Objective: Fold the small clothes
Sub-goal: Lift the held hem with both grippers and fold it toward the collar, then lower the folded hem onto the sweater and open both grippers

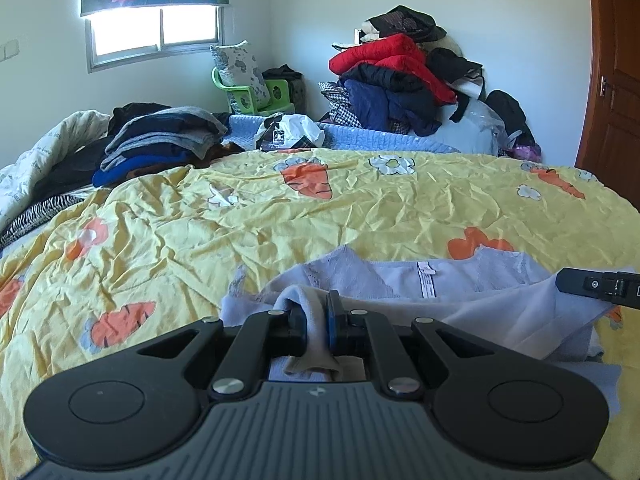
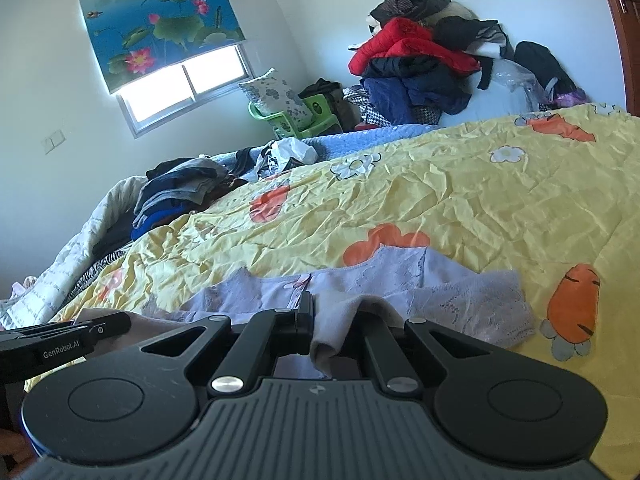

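Yellow carrot-print bedspread (image 1: 360,208), crumpled, under a window (image 1: 156,32).
Left gripper (image 1: 316,320) and right gripper (image 2: 336,320) each pinch the lilac garment (image 2: 400,280).

A pale lilac lace garment (image 2: 460,284) is lying on a yellow bedsheet (image 1: 240,232) showing orange carrots and white flowers. A red jacket (image 1: 384,56) is topping dark clothes; the blind (image 2: 160,24) is showing pink lotuses on blue.

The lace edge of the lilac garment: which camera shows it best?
The right wrist view: the lilac garment spreads its lace edge openly beside the right gripper. In the left wrist view the garment looks flatter, its lace faint, partly behind the left gripper.
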{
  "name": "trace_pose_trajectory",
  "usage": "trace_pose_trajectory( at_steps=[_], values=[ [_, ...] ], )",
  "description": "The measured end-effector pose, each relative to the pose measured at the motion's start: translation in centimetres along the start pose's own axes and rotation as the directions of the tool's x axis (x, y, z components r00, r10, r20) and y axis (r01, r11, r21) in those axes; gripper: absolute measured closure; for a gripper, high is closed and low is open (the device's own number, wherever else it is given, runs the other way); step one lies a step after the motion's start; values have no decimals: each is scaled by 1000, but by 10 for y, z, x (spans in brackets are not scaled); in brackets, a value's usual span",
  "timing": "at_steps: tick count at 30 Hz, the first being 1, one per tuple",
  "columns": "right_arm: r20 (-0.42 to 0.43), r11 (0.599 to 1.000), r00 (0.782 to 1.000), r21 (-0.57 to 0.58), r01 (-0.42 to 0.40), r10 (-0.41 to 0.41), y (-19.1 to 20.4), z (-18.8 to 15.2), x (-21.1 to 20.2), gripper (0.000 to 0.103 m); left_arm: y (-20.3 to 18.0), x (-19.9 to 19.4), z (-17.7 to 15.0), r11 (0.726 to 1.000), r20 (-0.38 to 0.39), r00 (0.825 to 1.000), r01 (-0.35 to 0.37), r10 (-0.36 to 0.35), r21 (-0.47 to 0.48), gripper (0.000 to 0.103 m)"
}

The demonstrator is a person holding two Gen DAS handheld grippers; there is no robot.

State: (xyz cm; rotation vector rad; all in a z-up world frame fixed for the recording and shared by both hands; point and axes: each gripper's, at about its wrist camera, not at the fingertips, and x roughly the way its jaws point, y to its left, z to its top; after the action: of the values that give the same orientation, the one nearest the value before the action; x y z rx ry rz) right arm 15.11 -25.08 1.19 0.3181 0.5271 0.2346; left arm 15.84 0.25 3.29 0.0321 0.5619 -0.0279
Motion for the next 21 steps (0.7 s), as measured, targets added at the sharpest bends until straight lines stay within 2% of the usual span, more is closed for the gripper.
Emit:
trace_pose_trajectory(
  at_steps=[12,21],
  values=[
    [-42,999,999,45,19,-17,-17,11,36,96,0,46,9,1000,-74,997,3,-5,-17,94],
    [-83,992,996,126,26,-16,-35,9,59,96,9,74,12,997,-127,991,37,-46,-74,94]
  ],
)
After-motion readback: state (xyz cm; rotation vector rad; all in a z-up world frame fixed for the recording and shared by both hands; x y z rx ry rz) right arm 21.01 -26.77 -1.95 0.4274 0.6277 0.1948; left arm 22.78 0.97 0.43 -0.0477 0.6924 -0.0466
